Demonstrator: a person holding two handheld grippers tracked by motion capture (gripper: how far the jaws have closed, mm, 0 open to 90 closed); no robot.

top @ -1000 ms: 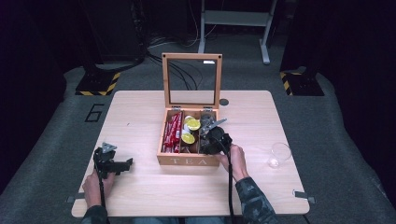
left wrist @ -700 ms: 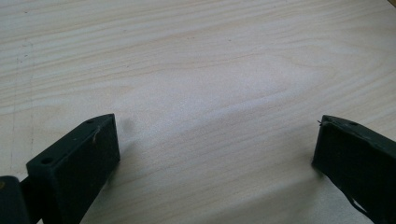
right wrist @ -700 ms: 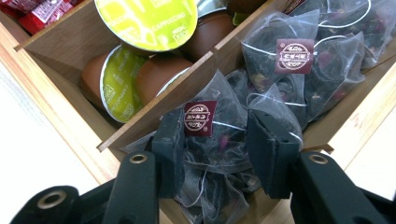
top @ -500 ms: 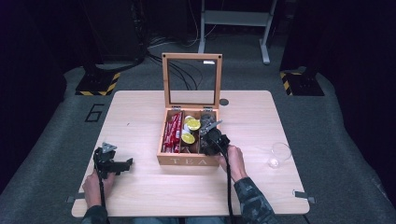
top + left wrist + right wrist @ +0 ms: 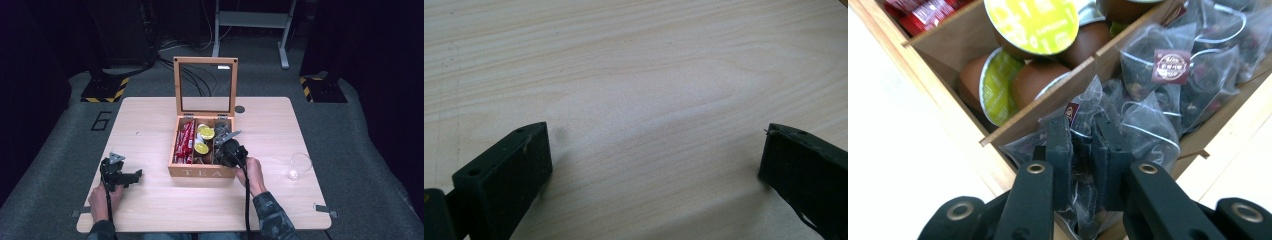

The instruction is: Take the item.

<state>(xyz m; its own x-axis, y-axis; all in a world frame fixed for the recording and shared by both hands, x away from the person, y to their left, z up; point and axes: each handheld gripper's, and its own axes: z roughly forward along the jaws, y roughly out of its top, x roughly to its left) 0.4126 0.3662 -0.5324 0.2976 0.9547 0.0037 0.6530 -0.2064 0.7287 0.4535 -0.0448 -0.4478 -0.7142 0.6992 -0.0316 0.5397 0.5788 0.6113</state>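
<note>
An open wooden tea box [image 5: 202, 172] stands mid-table with its glass lid [image 5: 205, 87] upright. My right gripper [image 5: 227, 150] reaches down into the box's right compartment. In the right gripper view its jaws are shut [image 5: 1081, 135] on a mesh tea bag [image 5: 1088, 100] at the near end of that compartment, with more tea bags [image 5: 1173, 65] behind it. Brown capsules with green lids [image 5: 1030, 22] fill the middle compartment, and red packets [image 5: 185, 142] lie in the left one. My left gripper [image 5: 134, 176] rests low at the front left, open [image 5: 656, 145] over bare wood.
A clear glass [image 5: 299, 165] stands on the table [image 5: 150, 125] to the right of the box, near the right edge. A small dark disc [image 5: 240, 109] lies behind the box. Dark floor and cables surround the table.
</note>
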